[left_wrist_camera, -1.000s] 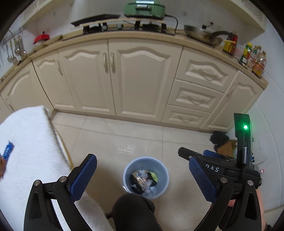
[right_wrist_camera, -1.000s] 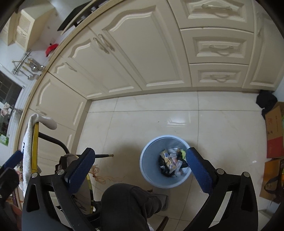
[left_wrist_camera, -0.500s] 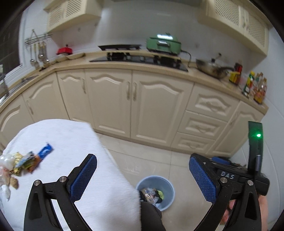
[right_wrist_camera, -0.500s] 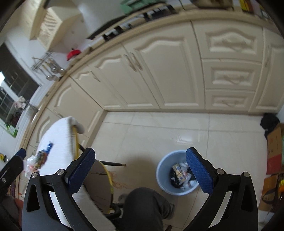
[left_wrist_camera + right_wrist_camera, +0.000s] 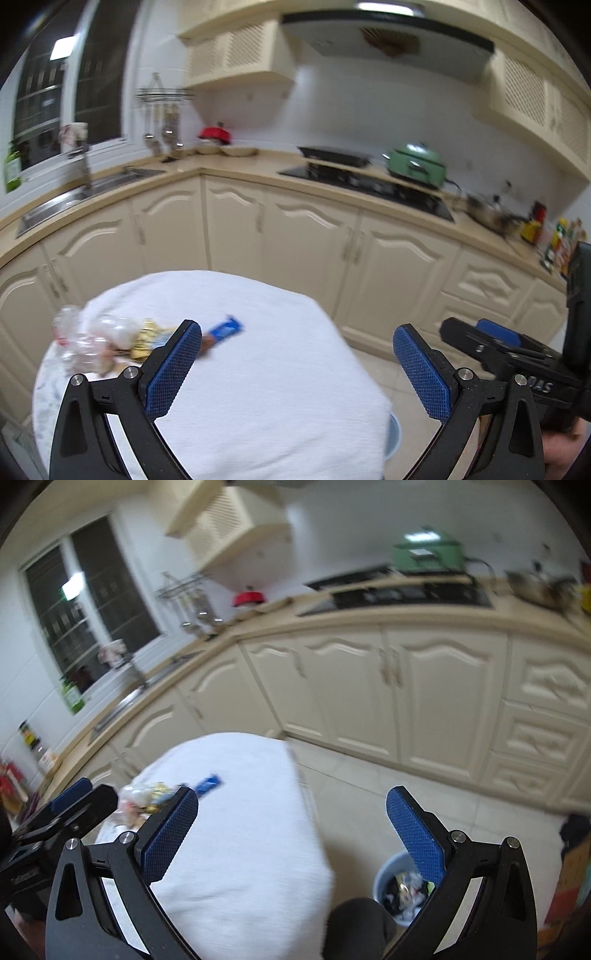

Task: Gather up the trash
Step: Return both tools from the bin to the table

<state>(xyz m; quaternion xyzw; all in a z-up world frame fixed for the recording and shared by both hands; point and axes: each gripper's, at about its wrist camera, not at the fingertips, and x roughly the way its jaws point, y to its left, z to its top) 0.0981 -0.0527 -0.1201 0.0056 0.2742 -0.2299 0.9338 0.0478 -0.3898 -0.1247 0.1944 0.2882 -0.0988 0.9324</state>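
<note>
Both views are motion-blurred. I take the white-covered worktop [image 5: 266, 387] as the reference landmark.

My left tool [image 5: 297, 369] is nearest: its blue-padded fingers stand wide apart with nothing between them, above the near part of the worktop. My right tool [image 5: 291, 834] is likewise spread wide and grips nothing; it hangs over the worktop's right edge, and its body also shows at the right of the left wrist view.

On the floor just beside the worktop's near right corner stands the pale blue trash bin [image 5: 388, 897]. It already contains crumpled wrappers. In the left wrist view only a sliver of its rim shows under the worktop's cloth edge.

On the worktop itself, toward its far left part, lies the trash. A blue wrapper [image 5: 225, 329] rests flat on the cloth, just beyond my left tool's left finger. Left of it is a cluster of trash [image 5: 107, 339]: gold-coloured wrappers and crumpled clear plastic, packed close together. I cannot separate individual pieces owing to blur. Neither tool touches any of it.

Beyond the worktop, cream kitchen cabinets [image 5: 306, 251] run along the wall. On the counter over them, well apart from the worktop, are a black hob [image 5: 365, 184] and a green cooker [image 5: 415, 164]. A sink [image 5: 88, 192] sits to the far left.
</note>
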